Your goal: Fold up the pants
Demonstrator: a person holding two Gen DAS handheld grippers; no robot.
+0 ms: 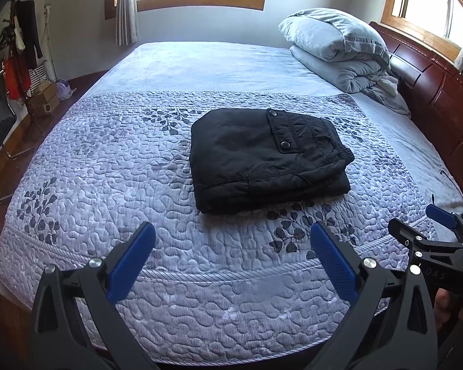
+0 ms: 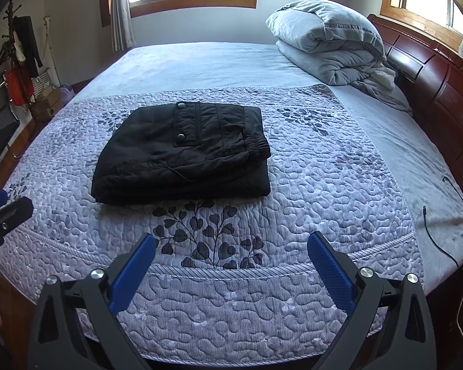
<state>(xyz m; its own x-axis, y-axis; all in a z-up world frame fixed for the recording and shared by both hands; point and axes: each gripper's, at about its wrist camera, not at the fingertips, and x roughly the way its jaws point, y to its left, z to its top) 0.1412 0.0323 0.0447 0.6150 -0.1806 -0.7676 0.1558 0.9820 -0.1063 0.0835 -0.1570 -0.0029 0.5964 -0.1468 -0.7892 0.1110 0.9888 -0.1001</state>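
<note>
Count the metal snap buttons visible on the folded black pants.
2, both on the pocket flap of the pants: one snap at the flap's far corner, another snap at its near corner. Others may be hidden in the folds.

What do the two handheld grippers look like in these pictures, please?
Both match: the left gripper and right gripper have black angular plastic frames with triangular cut-outs, silver round bolt heads at the pivots, and fingers faced with blue textured pads. Seen side-on from the left camera, the right gripper's black body shows faint lettering, not legible. No cables or sleeves show.
</note>
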